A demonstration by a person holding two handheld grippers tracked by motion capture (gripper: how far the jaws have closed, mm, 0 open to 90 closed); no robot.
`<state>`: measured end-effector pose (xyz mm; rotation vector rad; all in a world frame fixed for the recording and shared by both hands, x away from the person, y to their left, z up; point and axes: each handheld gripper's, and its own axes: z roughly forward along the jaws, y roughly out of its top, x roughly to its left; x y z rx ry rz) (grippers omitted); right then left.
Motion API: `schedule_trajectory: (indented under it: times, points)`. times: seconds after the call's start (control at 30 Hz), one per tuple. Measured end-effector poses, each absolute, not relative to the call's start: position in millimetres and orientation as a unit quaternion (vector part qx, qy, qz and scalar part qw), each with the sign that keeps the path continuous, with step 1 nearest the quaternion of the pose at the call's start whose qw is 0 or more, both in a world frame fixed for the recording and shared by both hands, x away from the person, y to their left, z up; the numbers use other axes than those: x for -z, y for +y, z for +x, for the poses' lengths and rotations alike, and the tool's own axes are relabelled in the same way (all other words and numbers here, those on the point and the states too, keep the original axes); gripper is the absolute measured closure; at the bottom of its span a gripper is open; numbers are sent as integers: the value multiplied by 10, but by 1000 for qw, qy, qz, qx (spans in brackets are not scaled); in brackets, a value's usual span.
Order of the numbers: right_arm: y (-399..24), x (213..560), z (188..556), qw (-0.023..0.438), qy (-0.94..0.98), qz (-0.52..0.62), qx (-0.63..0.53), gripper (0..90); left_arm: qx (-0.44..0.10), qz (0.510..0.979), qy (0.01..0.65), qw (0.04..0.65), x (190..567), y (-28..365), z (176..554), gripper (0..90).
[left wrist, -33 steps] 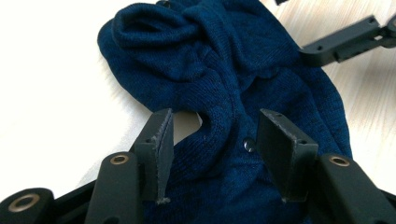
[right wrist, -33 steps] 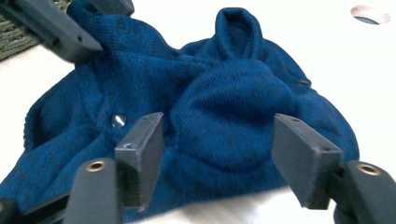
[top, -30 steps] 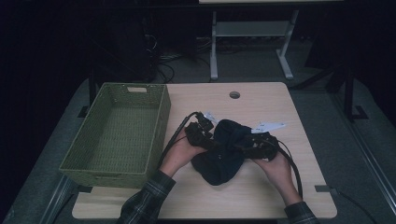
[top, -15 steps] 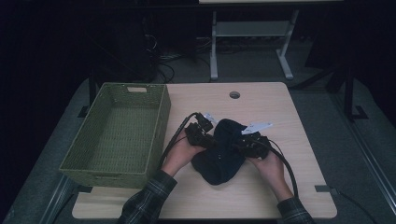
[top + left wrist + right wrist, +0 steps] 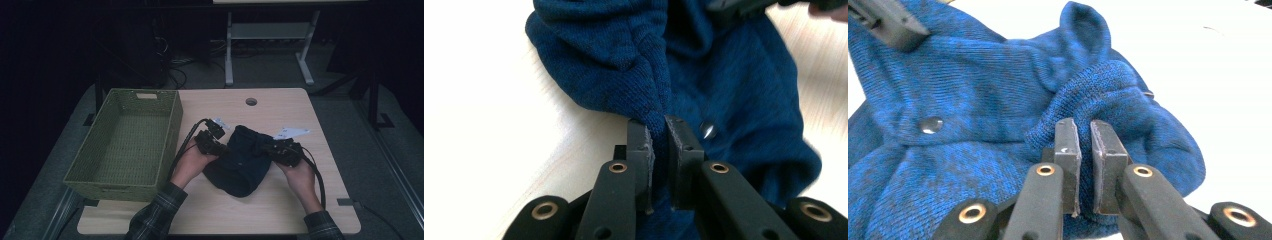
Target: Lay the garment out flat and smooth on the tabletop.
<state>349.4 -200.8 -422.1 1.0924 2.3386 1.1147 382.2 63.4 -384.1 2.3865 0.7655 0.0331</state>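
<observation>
A dark blue knitted garment (image 5: 242, 162) lies bunched at the middle of the wooden table (image 5: 280, 210). My left gripper (image 5: 226, 145) is at its left edge and my right gripper (image 5: 268, 148) at its right edge, each held by a hand. In the left gripper view the jaws (image 5: 659, 122) have just been closing and now pinch a fold of the knit (image 5: 624, 55), near a metal snap (image 5: 708, 130). In the right gripper view the jaws (image 5: 1085, 125) have likewise just closed on a bulging fold (image 5: 1108, 85), and a second snap (image 5: 930, 124) shows to the left.
A green woven basket (image 5: 172, 127), with nothing in it, stands on the left part of the table, close to my left hand. A round cable hole (image 5: 251, 101) sits near the far edge. Black cables trail from both grippers toward the front edge.
Both grippers' jaws have closed onto folds of the garment. The right gripper has shifted left into the cloth, and the garment is bunched narrower between the two.
</observation>
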Motion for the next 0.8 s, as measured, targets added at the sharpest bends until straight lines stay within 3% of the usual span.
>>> schedule_trajectory:
  times: [0.37, 0.63, 0.7, 0.8]
  points:
    - [-2313, 4216, 3539, 161, 796, 412, -414, 827, 26, 898, 305, 315, 3930, 656, 3853, 829]
    - [-2317, 4328, 3640, 174, 793, 421, -404, 827, 13, 895, 314, 316, 4086, 620, 3927, 827]
    - [-2310, 4357, 3662, 175, 792, 423, -404, 810, 0, 896, 314, 315, 4122, 623, 3953, 817]
    - [-2293, 4389, 3681, 173, 793, 424, -401, 700, -9, 896, 318, 311, 4182, 624, 3988, 740]
